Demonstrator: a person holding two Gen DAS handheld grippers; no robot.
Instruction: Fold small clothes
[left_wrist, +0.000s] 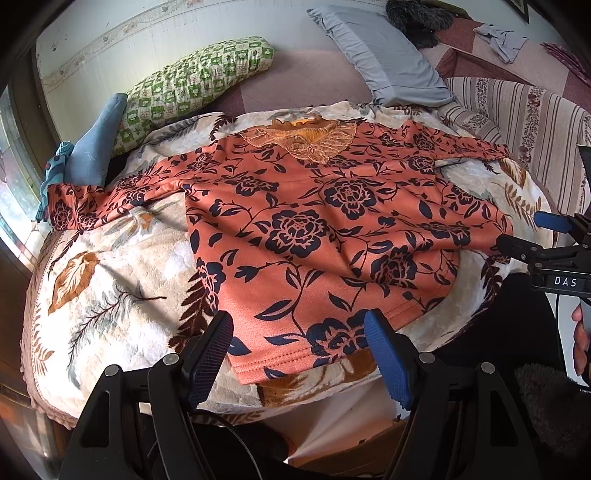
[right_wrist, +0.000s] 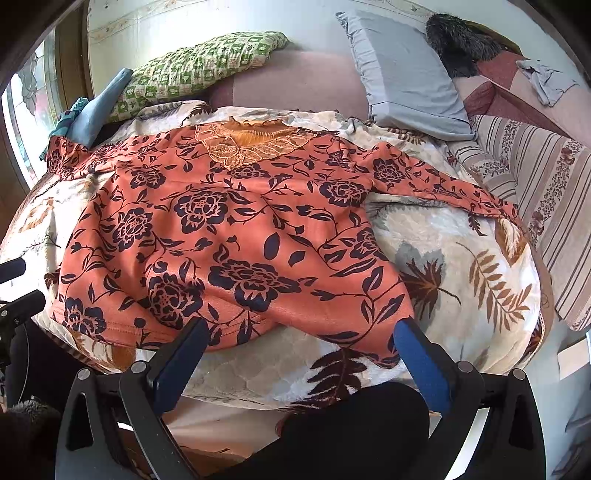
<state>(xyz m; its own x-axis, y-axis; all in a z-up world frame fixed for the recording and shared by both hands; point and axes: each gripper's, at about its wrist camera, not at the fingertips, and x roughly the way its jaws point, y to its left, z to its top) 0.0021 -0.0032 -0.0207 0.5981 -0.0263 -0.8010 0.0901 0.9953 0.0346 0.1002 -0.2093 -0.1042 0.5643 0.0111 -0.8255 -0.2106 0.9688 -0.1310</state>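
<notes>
The orange floral top (left_wrist: 317, 229) lies flat and face up on the leaf-print blanket (left_wrist: 110, 280) covering the bed, collar toward the far edge and hem at the near edge, both sleeves spread out sideways. No fold is made yet, so the whole task appears to lie ahead (sleeves first, most likely, then the body). The left tongs (left_wrist: 299, 350) hang with both fingers spread wide over the hem's left corner, holding nothing; the right tongs (right_wrist: 299, 347) gape just the same above the hem's right side. Only the left view shows the left sleeve's cuff resting against a blue cloth (left_wrist: 96, 147); the right view alone shows the right sleeve running out toward the striped bedding (right_wrist: 546, 192).
</notes>
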